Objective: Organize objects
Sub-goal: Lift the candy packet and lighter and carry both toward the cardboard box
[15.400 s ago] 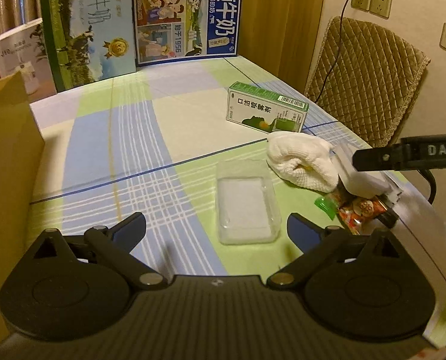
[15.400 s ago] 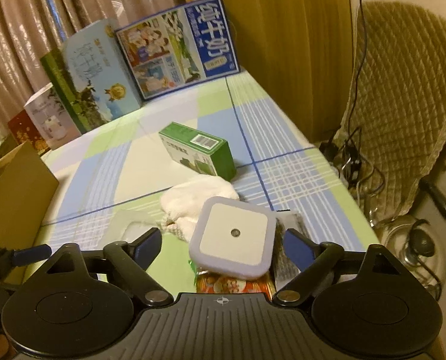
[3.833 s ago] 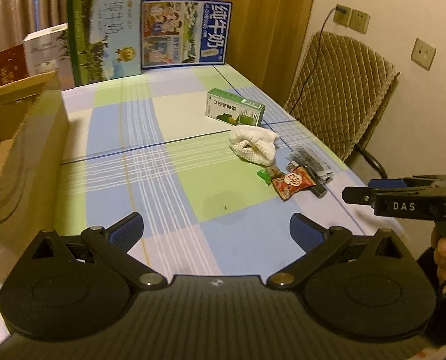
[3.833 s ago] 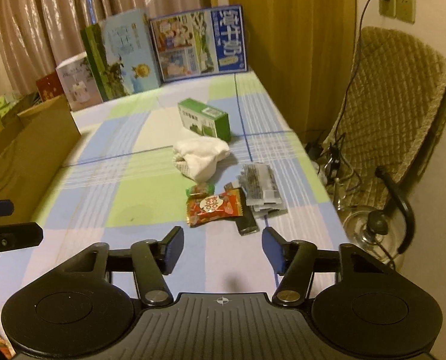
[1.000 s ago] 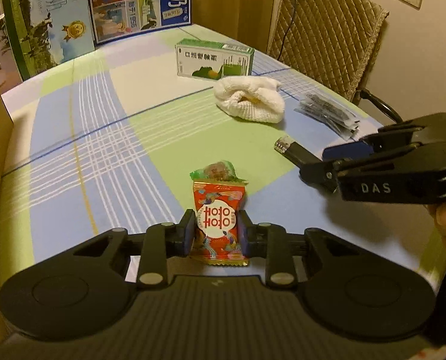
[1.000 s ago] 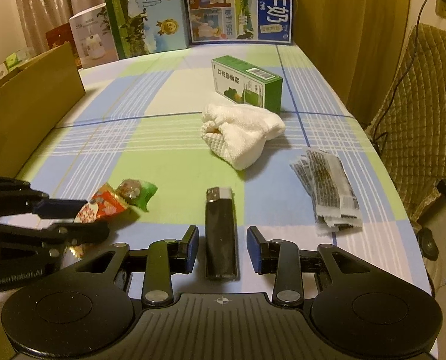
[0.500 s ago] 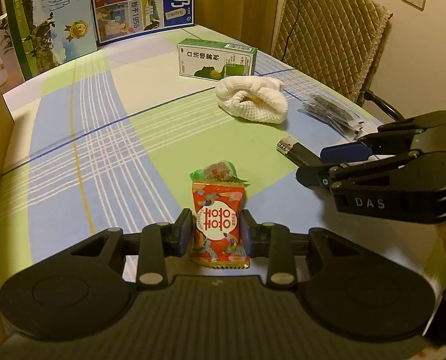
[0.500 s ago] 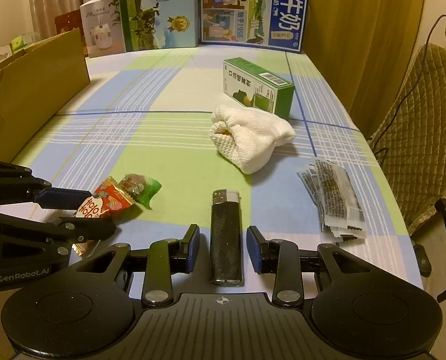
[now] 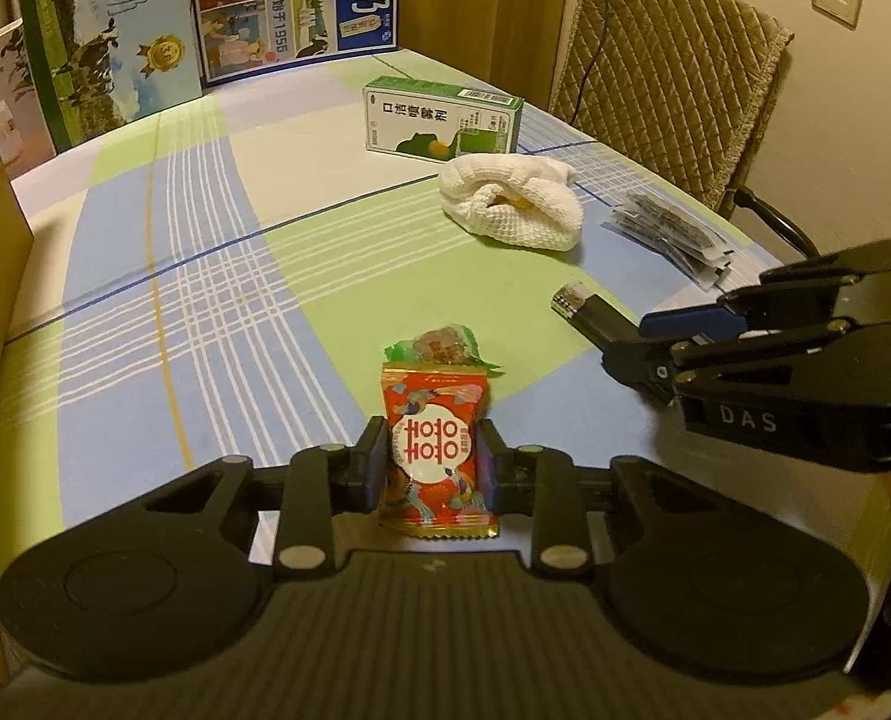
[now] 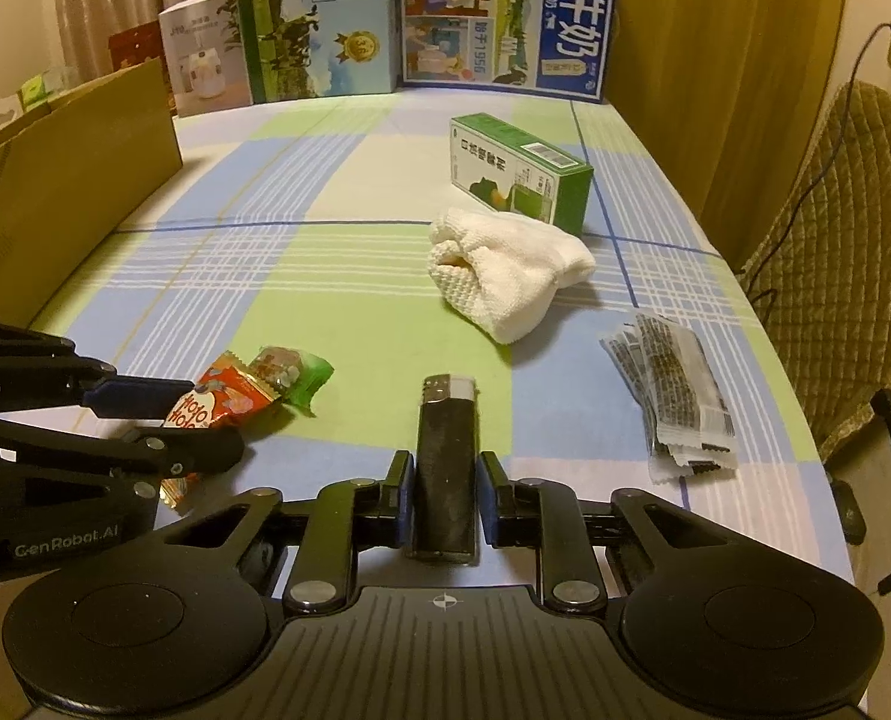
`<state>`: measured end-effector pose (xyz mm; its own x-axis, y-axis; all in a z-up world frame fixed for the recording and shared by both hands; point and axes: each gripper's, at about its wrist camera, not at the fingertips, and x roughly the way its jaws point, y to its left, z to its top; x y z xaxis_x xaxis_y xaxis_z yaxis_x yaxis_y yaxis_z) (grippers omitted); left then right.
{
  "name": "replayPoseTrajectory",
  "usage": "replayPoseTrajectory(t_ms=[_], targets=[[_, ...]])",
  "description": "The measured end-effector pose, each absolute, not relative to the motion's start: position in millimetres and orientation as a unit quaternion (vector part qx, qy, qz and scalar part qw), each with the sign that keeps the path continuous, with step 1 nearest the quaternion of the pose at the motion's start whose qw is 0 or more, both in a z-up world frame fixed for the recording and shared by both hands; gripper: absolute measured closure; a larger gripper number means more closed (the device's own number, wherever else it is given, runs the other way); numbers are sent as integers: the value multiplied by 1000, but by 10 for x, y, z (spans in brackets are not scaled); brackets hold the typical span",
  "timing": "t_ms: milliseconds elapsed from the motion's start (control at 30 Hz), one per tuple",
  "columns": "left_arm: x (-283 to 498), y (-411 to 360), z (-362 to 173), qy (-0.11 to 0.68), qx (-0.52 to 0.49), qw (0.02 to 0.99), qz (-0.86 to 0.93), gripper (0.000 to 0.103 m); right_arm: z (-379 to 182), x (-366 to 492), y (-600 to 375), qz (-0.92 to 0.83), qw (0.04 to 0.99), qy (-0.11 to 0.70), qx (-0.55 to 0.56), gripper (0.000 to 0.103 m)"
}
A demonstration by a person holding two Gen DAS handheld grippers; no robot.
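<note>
Your left gripper (image 9: 433,471) is clamped on the red candy packet (image 9: 436,453), your right gripper (image 10: 443,498) on the black lighter (image 10: 445,468), both low over the checked tablecloth (image 10: 337,312). Ahead lie a green candy (image 10: 292,373), white cloth (image 10: 505,273), sachets (image 10: 673,390), green box (image 10: 520,171); cardboard box (image 10: 67,180) at left, contents unseen.

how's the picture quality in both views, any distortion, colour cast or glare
Left wrist view: strong fisheye bend, dark corners, warm yellow cast; the red foil snack packet in the left tool reads sharp. Right wrist view: same bend and cast, soft shadow beside the white knitted cloth, no harsh glare.
</note>
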<state>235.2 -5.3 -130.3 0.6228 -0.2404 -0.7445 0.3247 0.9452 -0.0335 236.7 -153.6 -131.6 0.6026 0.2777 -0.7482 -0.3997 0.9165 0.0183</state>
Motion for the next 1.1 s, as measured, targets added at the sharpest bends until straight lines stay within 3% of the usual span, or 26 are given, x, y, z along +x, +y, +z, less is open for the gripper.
replayPoseTrajectory(t_ms=[633, 1100], targets=[[2265, -31, -1192, 408, 44, 900, -151, 82, -1070, 2214, -1581, 187, 902, 388, -38, 84], [1720, 101, -623, 383, 20, 917, -115, 82, -525, 1688, -1590, 188, 914, 360, 5, 84]])
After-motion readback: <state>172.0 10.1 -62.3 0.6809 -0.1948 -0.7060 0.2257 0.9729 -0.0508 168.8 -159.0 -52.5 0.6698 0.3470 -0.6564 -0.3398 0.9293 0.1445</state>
